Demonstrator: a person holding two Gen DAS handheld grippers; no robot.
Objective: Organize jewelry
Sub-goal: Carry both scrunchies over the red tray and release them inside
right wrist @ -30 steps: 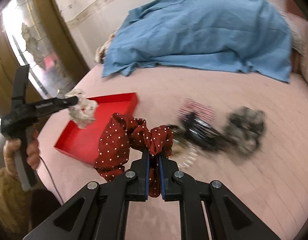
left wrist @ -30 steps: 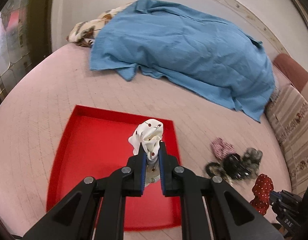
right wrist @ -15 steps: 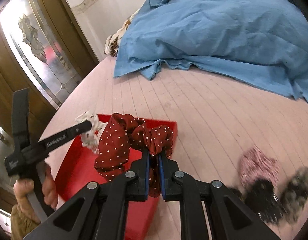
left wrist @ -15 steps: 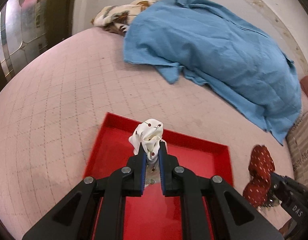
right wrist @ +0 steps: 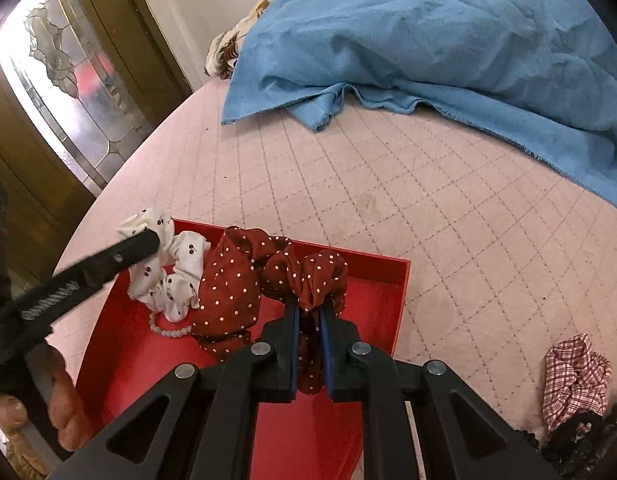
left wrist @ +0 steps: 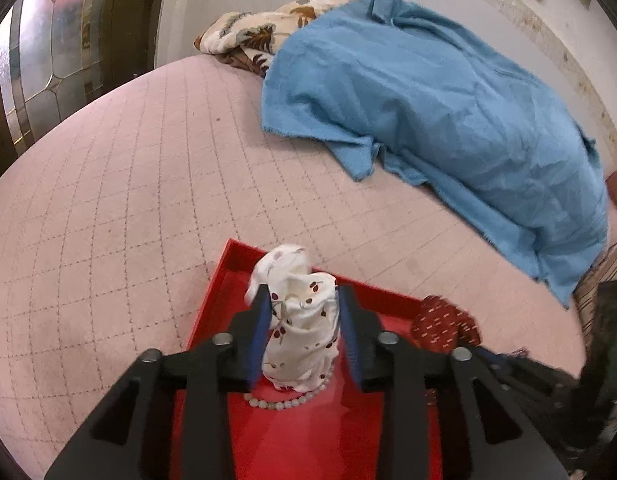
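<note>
While the left gripper (left wrist: 304, 332) hangs wide around the white scrunchie (left wrist: 300, 332) in the red tray (right wrist: 392, 292), the right gripper (right wrist: 308, 344) pinches the red scrunchie (right wrist: 268, 280); the checked scrunchie (right wrist: 572, 380) waits.

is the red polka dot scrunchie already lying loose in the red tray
No, the red polka dot scrunchie is clamped in the right gripper, held above the red tray.

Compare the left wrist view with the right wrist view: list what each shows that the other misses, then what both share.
Only the left wrist view: the left tongs from behind, jaws spread around the white scrunchie.
Only the right wrist view: a checked scrunchie on the bed, a hand on the left tool, and the right tongs shut on the red scrunchie.
Both: red tray, bead bracelet, blue blanket, both scrunchies.
</note>
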